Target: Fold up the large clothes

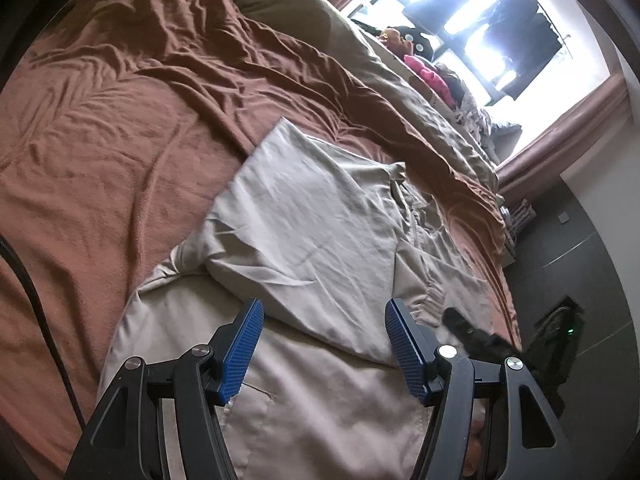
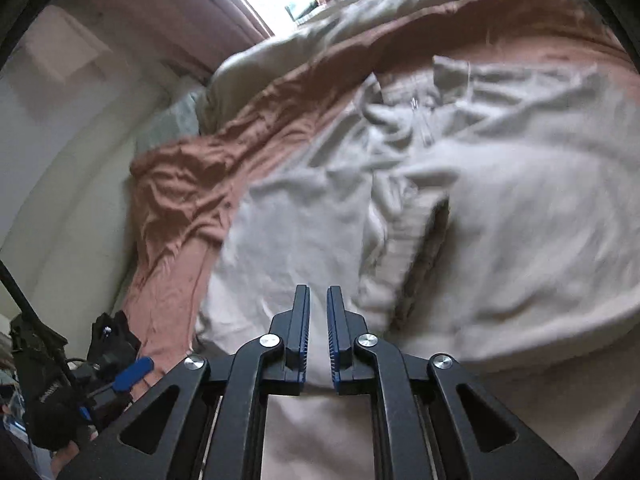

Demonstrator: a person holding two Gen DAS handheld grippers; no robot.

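A large beige garment (image 1: 312, 216) lies on the brown bed sheet (image 1: 100, 140), with one flap folded over its middle. My left gripper (image 1: 324, 312) hangs just above the near part of it, open, blue pads wide apart and nothing between them. In the right wrist view the same garment (image 2: 500, 200) fills the centre and right, rumpled, with a zip near its top. My right gripper (image 2: 318, 296) hovers over its near edge with the jaws a narrow gap apart and no cloth between the pads. The left gripper (image 2: 132, 372), held by a black-gloved hand, shows at the lower left.
A beige duvet (image 1: 400, 80) is bunched along the far side of the bed below a bright window (image 1: 480, 20). Coloured clothes (image 1: 424, 64) are piled on the sill. Dark floor (image 1: 568, 248) lies beyond the bed's right edge. A black cable (image 1: 36, 300) crosses the sheet at left.
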